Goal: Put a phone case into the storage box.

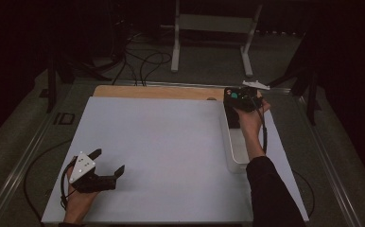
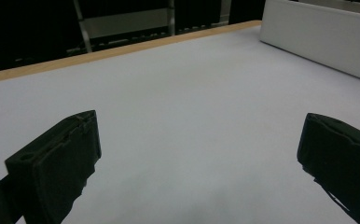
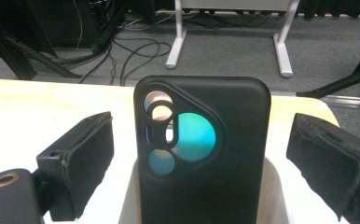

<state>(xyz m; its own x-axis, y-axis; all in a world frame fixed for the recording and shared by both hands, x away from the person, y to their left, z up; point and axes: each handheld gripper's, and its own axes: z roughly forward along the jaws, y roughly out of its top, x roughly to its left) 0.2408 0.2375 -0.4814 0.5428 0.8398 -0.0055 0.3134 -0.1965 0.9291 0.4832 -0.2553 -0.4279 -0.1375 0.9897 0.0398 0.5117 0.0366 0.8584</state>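
A phone in a black case (image 3: 201, 154), with a teal patch showing through its camera cut-out, stands upright at the far end of a white tray (image 3: 273, 186). My right gripper (image 3: 201, 126) is open, with one jaw on each side of the phone and a gap to it on both sides. In the high view the phone (image 1: 231, 113) and right gripper (image 1: 241, 97) are at the tray's (image 1: 237, 158) far end, back right. My left gripper (image 1: 108, 161) rests low at the front left of the white board, open (image 2: 199, 140), with nothing between its fingers.
The white board (image 1: 161, 142) covers most of the table, with a wooden strip (image 1: 157, 91) along its far edge. Beyond the table are floor cables and a white stand (image 1: 213, 23). The tray's side wall (image 2: 318, 37) shows far right in the left gripper view.
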